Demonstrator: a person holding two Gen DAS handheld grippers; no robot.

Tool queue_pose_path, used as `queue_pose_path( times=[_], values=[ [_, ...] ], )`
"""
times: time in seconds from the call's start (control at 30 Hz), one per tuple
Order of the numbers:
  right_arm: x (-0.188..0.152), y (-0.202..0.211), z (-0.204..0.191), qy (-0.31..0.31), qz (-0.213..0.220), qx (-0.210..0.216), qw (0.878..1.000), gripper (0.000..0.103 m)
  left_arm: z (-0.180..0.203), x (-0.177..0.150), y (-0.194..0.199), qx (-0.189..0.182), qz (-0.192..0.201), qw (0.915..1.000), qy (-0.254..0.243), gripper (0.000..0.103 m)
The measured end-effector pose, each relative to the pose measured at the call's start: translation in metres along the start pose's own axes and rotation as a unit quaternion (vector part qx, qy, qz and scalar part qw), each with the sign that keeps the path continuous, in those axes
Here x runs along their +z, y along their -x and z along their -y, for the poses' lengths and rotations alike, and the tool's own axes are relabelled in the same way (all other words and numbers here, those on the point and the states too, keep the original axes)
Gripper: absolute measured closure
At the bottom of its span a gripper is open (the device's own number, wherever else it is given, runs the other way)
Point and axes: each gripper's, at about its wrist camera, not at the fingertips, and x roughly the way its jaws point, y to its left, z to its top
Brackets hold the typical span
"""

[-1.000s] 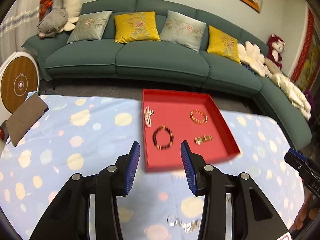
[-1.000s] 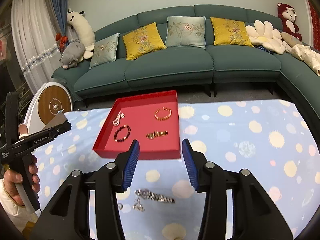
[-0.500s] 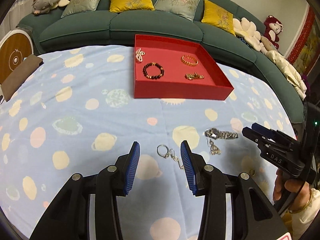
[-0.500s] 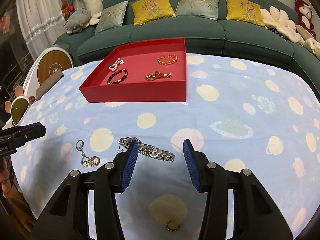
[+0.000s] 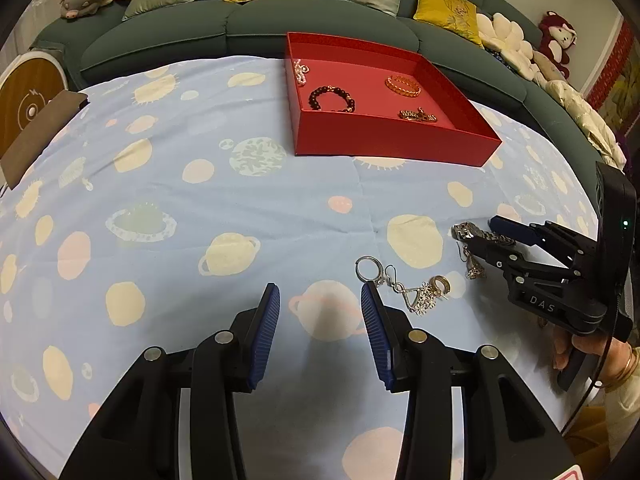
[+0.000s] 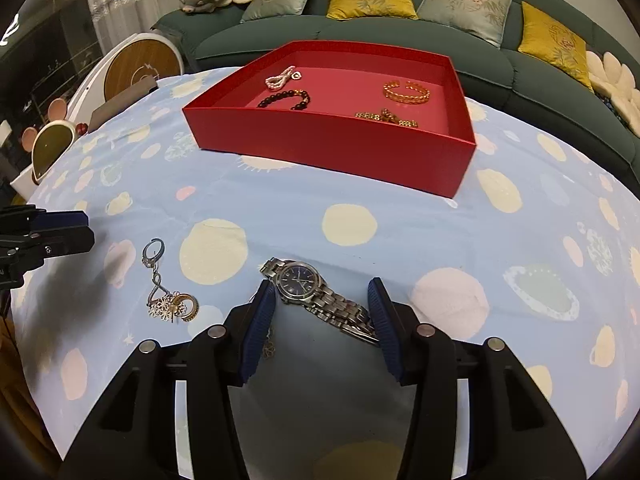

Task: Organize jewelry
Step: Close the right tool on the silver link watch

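A red tray [image 5: 384,142] [image 6: 320,148] on the blue spotted cloth holds a dark bead bracelet [image 5: 331,98], a gold bangle [image 5: 403,85], a gold chain [image 5: 417,115] and a pearl piece [image 5: 301,72]. A silver watch [image 6: 316,290] lies between the open jaws of my right gripper [image 6: 322,300] [image 5: 480,236], low over the cloth. A silver earring set with a gold ring [image 6: 170,296] [image 5: 404,284] lies left of the watch. My left gripper [image 5: 320,312] is open and empty, its right finger beside the earring hoop [image 5: 367,269].
A green sofa [image 5: 248,24] with yellow and grey cushions runs behind the table. A brown pad [image 5: 38,136] lies at the cloth's left edge, near a round wooden disc [image 5: 28,96]. A small earring [image 5: 474,266] lies beside the watch.
Both grippers have dropped lower toward the cloth and moved closer to the loose jewelry. The right gripper's jaws now straddle the watch. The left gripper has come beside the earring set.
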Motion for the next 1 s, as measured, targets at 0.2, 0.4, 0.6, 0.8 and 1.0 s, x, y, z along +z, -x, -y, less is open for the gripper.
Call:
queue_pose_path(
  times=[0.2,0.4,0.6,0.8,1.0],
  values=[
    [0.002,-0.005,-0.013,0.029,-0.002,-0.003,1.000,0.065,-0.003,-0.003,0.003,-0.005,-0.002,1.0000,-0.004,0.063],
    [0.003,-0.002,-0.023,0.024,-0.029,-0.008,0.999,0.079,0.000,-0.004,0.001,-0.007,-0.004,0.9999,-0.007,0.063],
    [-0.015,0.018,-0.008,-0.051,-0.065,-0.008,0.997,0.079,0.016,-0.010,-0.002,-0.028,-0.009,0.9993,-0.023,0.062],
    [-0.033,0.051,0.006,-0.092,-0.051,-0.016,0.994,0.079,0.039,-0.015,-0.014,-0.056,-0.013,0.9980,-0.028,0.062],
    [-0.033,0.070,0.011,-0.102,-0.029,-0.014,0.994,0.079,0.055,-0.010,-0.032,-0.066,-0.012,0.9977,-0.015,0.063]
  ],
)
